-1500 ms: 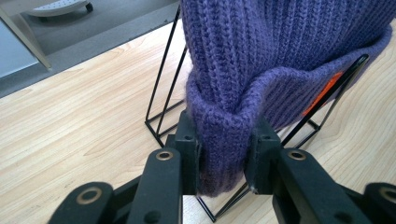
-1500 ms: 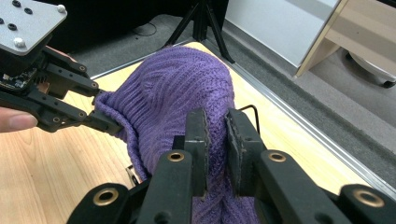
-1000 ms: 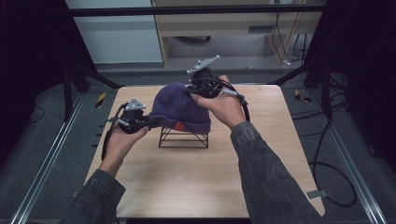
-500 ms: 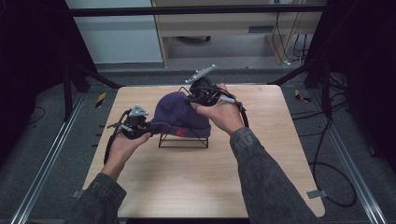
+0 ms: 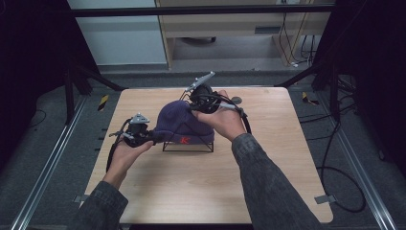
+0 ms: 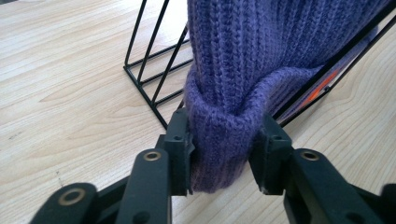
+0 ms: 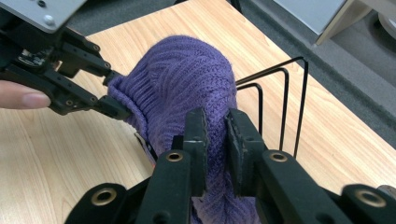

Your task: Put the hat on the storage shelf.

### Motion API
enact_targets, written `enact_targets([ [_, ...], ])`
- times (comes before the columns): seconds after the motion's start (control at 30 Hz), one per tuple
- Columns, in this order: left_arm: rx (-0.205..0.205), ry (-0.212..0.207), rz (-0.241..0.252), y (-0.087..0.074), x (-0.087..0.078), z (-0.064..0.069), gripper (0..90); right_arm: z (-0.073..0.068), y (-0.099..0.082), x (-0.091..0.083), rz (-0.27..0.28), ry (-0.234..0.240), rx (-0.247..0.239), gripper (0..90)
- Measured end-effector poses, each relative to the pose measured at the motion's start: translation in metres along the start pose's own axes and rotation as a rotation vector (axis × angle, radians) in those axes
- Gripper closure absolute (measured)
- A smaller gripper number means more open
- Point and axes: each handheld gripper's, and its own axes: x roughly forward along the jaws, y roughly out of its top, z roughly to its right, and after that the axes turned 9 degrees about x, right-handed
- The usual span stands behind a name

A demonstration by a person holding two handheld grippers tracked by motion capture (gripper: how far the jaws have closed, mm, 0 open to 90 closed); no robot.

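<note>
**Two tongs lower a knitted beanie onto a wire rack**

Two hand-held tongs carry a purple knitted beanie [image 5: 184, 125] that is now draped over a black wire rack [image 5: 187, 143] near the middle of the wooden counter [image 5: 268, 191]. A second ago the beanie hung clear above the rack; both hands have since sunk, and the crown now sits over the rack's peak while an orange label faces the person.

Left tongs [image 6: 223, 156] — the folded cuff of the beanie lies between the pads just above the counter. Their jaws have just been opening: the left pad meets the knit, while the right pad stands at the bulge's edge with no visible squeeze, so the grip appears to be letting go.

Right tongs [image 7: 215, 140] — clenched on a pinch of knit at the far, upper side of the beanie, the fabric squeezed thin between the two pads; the rack's upright wire loops show just beyond.

Reading: the lowering step looks nearly finished, since the rack rather than the tongs seems to bear the weight. What likely remains is releasing the right-hand pinch and drawing both tongs away without dragging the cuff off the wires — a snagged stitch could pull the light rack along.
</note>
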Motion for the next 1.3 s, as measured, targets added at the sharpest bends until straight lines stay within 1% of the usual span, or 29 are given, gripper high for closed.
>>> enact_targets([
  [0.03, -0.003, 0.019, 0.005, -0.001, -0.002, 0.001, 58.4, -0.001, -0.001, 0.000, -0.002, -0.001, 0.008, 76.4],
  [0.1, -0.005, 0.054, 0.025, -0.003, -0.008, 0.003, 52.9, -0.003, -0.002, -0.001, 0.004, -0.013, 0.007, 69.3],
  [0.13, -0.008, 0.065, 0.029, -0.004, -0.011, 0.003, 48.9, -0.004, -0.003, -0.002, 0.018, -0.005, 0.010, 65.8],
  [0.17, -0.008, 0.065, 0.029, -0.004, -0.011, 0.003, 45.3, -0.005, -0.004, -0.004, 0.025, -0.008, 0.015, 64.0],
  [0.2, -0.021, 0.091, 0.044, -0.008, -0.017, 0.004, 43.7, -0.006, -0.004, -0.005, 0.029, -0.012, 0.016, 63.6],
  [0.23, -0.021, 0.091, 0.044, -0.008, -0.017, 0.004, 42.8, -0.008, -0.005, -0.007, 0.033, -0.013, 0.016, 62.8],
  [0.27, -0.024, 0.107, 0.054, -0.014, -0.023, 0.004, 41.1, -0.009, -0.006, -0.009, 0.033, -0.015, 0.013, 62.1],
  [0.4, -0.034, 0.153, 0.044, -0.029, -0.029, 0.006, 33.9, -0.013, -0.009, -0.014, 0.046, -0.027, 0.014, 57.7],
  [0.5, -0.044, 0.181, 0.039, -0.042, -0.032, 0.007, 29.1, -0.013, -0.010, -0.017, 0.050, -0.038, 0.013, 54.5],
  [0.53, -0.044, 0.181, 0.039, -0.042, -0.032, 0.007, 27.3, -0.013, -0.010, -0.017, 0.050, -0.038, 0.013, 54.5],
  [0.57, -0.046, 0.188, 0.034, -0.046, -0.033, 0.007, 27.3, -0.012, -0.010, -0.019, 0.053, -0.042, 0.017, 53.3],
  [0.6, -0.062, 0.194, 0.035, -0.052, -0.034, 0.006, 25.3, -0.011, -0.010, -0.020, 0.056, -0.047, 0.014, 51.4],
  [0.63, -0.069, 0.192, 0.037, -0.056, -0.035, 0.006, 22.4, -0.010, -0.011, -0.023, 0.062, -0.058, 0.021, 48.8],
  [0.7, -0.072, 0.198, 0.031, -0.060, -0.037, 0.005, 18.4, -0.007, -0.012, -0.026, 0.066, -0.068, 0.030, 44.0],
  [0.73, -0.072, 0.204, 0.017, -0.065, -0.038, 0.004, 15.4, -0.005, -0.014, -0.030, 0.073, -0.083, 0.039, 39.8],
  [0.77, -0.074, 0.206, 0.005, -0.068, -0.038, 0.003, 13.5, -0.004, -0.016, -0.032, 0.074, -0.088, 0.044, 37.6],
  [0.8, -0.074, 0.206, 0.005, -0.068, -0.038, 0.003, 11.6, -0.004, -0.016, -0.032, 0.074, -0.088, 0.044, 37.6],
  [0.9, -0.085, 0.187, -0.032, -0.078, -0.035, 0.001, 9.2, -0.002, -0.024, -0.040, 0.092, -0.110, 0.057, 30.7],
  [0.93, -0.083, 0.183, -0.062, -0.085, -0.032, 0.001, 7.4, 0.002, -0.029, -0.045, 0.097, -0.120, 0.073, 26.7],
  [1.0, -0.076, 0.184, -0.072, -0.087, -0.031, 0.001, 6.9, 0.004, -0.032, -0.047, 0.099, -0.127, 0.082, 24.8],
  [1.03, -0.066, 0.184, -0.087, -0.090, -0.030, 0.001, 6.3, 0.007, -0.036, -0.049, 0.106, -0.130, 0.092, 22.6],
  [1.07, -0.067, 0.183, -0.093, -0.091, -0.030, 0.001, 6.0, 0.010, -0.040, -0.053, 0.111, -0.132, 0.107, 20.4],
  [1.1, -0.075, 0.184, -0.096, -0.094, -0.030, 0.001, 5.9, 0.015, -0.047, -0.058, 0.114, -0.137, 0.123, 17.9],
  [1.13, -0.075, 0.184, -0.096, -0.094, -0.030, 0.001, 5.9, 0.015, -0.047, -0.058, 0.114, -0.137, 0.123, 17.9],
  [1.17, -0.082, 0.184, -0.094, -0.094, -0.030, 0.001, 5.9, 0.017, -0.052, -0.060, 0.113, -0.140, 0.132, 16.6],
  [1.2, -0.089, 0.182, -0.100, -0.095, -0.029, 0.001, 5.8, 0.023, -0.064, -0.064, 0.118, -0.151, 0.155, 13.9],
  [1.23, -0.089, 0.182, -0.100, -0.095, -0.029, 0.001, 5.8, 0.023, -0.064, -0.064, 0.118, -0.151, 0.155, 13.9],
  [1.27, -0.091, 0.181, -0.108, -0.096, -0.029, 0.001, 5.8, 0.027, -0.071, -0.065, 0.119, -0.154, 0.168, 13.4],
  [1.3, -0.088, 0.177, -0.115, -0.097, -0.028, 0.001, 5.8, 0.034, -0.087, -0.067, 0.117, -0.162, 0.190, 12.9],
])
